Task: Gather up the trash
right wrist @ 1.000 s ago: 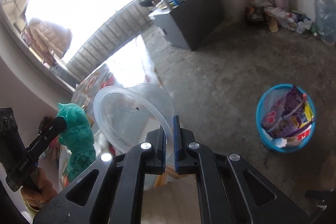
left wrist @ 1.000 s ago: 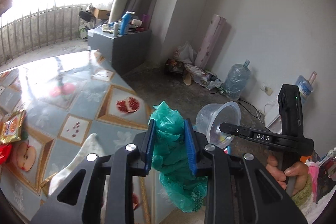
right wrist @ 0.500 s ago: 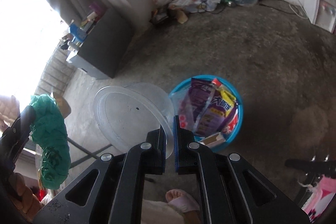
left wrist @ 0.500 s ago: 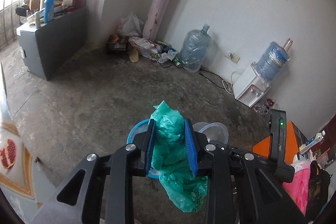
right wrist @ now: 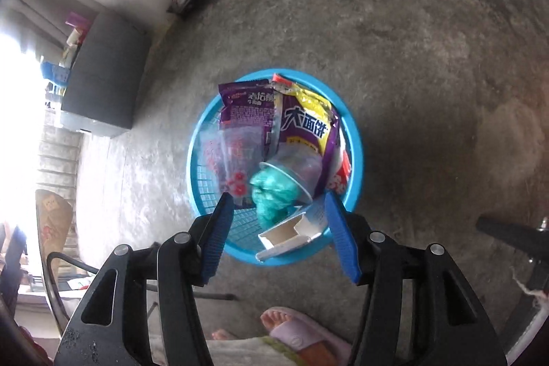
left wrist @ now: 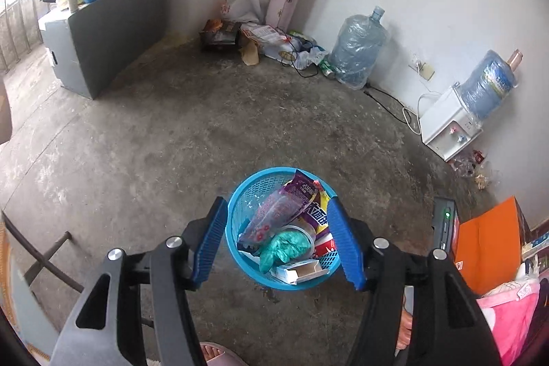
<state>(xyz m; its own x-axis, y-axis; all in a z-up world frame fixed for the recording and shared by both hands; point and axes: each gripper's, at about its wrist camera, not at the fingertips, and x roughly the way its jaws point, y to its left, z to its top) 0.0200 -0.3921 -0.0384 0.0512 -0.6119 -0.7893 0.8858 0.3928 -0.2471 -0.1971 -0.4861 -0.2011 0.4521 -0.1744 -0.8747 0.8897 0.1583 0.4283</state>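
Note:
A blue plastic trash basket [left wrist: 240, 194] [right wrist: 355, 139] stands on the concrete floor below both grippers. In it lie a crumpled green plastic bag [left wrist: 283, 247] [right wrist: 272, 191], a clear plastic cup [left wrist: 305, 234] [right wrist: 295, 167] tipped on its side, purple snack wrappers [left wrist: 291, 198] [right wrist: 247, 107] and a small open carton [left wrist: 305, 270] [right wrist: 291, 234]. My left gripper [left wrist: 276, 244] is open and empty above the basket. My right gripper [right wrist: 279, 234] is open and empty above the basket's near rim.
A grey cabinet [left wrist: 103, 23] [right wrist: 103, 74] stands at the left wall. Bags and clutter [left wrist: 260, 33], a water jug [left wrist: 358, 47] and a water dispenser [left wrist: 453, 126] line the far wall. An orange box [left wrist: 487, 242] is at right. A slippered foot [right wrist: 302, 335] is below.
Both grippers swung from the table to above the basket and opened. The green bag and the clear cup left the jaws and now lie in the basket.

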